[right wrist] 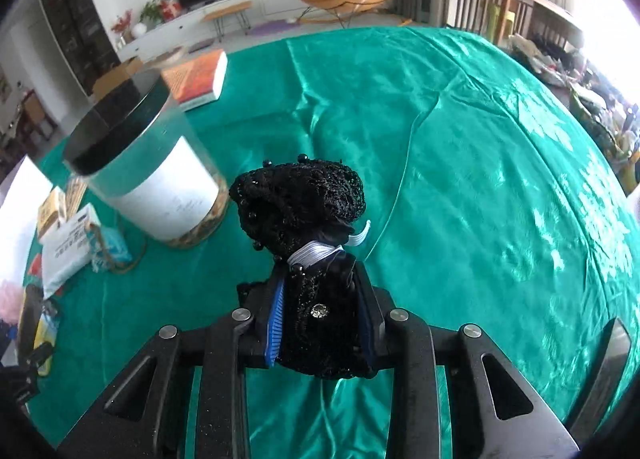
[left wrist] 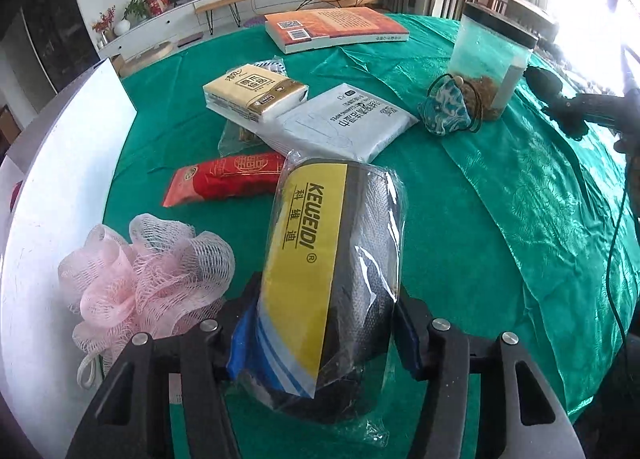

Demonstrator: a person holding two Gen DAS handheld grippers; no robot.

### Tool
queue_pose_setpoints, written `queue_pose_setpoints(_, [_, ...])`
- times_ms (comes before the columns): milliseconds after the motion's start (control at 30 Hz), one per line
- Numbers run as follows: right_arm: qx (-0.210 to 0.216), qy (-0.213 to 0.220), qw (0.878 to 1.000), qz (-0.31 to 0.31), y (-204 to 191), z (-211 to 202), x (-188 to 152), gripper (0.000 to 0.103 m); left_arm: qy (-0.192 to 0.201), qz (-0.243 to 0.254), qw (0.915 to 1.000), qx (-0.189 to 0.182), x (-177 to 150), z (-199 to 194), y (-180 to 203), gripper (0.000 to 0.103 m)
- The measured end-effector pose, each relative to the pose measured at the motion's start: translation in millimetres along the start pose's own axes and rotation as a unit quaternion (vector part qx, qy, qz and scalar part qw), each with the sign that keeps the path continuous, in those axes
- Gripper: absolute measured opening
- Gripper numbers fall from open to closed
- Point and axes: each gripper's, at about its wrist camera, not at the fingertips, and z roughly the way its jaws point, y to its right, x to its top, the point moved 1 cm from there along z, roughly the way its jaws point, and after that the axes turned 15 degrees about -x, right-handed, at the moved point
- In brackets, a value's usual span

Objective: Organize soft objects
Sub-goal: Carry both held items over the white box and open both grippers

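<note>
My left gripper (left wrist: 322, 333) is shut on a plastic-wrapped pack with a yellow label (left wrist: 328, 259), its blue pads pressing both sides of the pack's near end. Beside it on the left lies a pink mesh bath puff (left wrist: 140, 279). Further back are a red tissue pack (left wrist: 224, 179), a white wipes pack (left wrist: 340, 123), a beige tissue pack (left wrist: 256, 95) and a blue patterned pouch (left wrist: 444, 107). My right gripper (right wrist: 322, 323) is shut on a black beaded fabric piece (right wrist: 300, 203) with a white elastic band, held above the green tablecloth (right wrist: 460, 139).
A clear jar with a black lid (left wrist: 492, 55) stands near the pouch, close to the right gripper's left in the right wrist view (right wrist: 148, 175). An orange book (left wrist: 336, 29) lies at the back. A white board (left wrist: 60, 179) lines the left edge. A black cable (left wrist: 616, 251) hangs at right.
</note>
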Motion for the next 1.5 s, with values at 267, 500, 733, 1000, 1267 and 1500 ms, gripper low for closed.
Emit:
queue_pose_setpoints(267, [-0.023,-0.042,0.999,-0.023,-20,56,44,0.031,0.057,-0.054,0.9952,-0.058,11,-43,-1,0.057])
queue_pose_setpoints(500, [-0.001,0.060,0.998,0.004,-8,-33,93,0.031,0.157,-0.083,0.9795,-0.096,40,-120,-22,0.057])
queue_pose_setpoints(733, [0.098,0.123,0.984,-0.084,-117,-163,97,0.031,0.197,-0.114,0.9737,-0.007,5,-204,-91,0.057])
queue_pose_setpoints(1000, [0.316,0.092,0.922,-0.204,-331,-273,-6,0.031,0.182,-0.200,0.9533,0.134,-100,-257,-185,0.057])
queue_pose_setpoints(1267, [0.398,0.045,0.888,-0.226,-401,-284,-69,0.078,0.198,-0.223,0.9368,0.182,-137,-258,-196,0.087])
queue_pose_setpoints(1500, [0.180,0.129,0.955,-0.196,-297,-201,-94,0.078,0.230,-0.123,0.9628,0.071,-102,-234,-113,0.090])
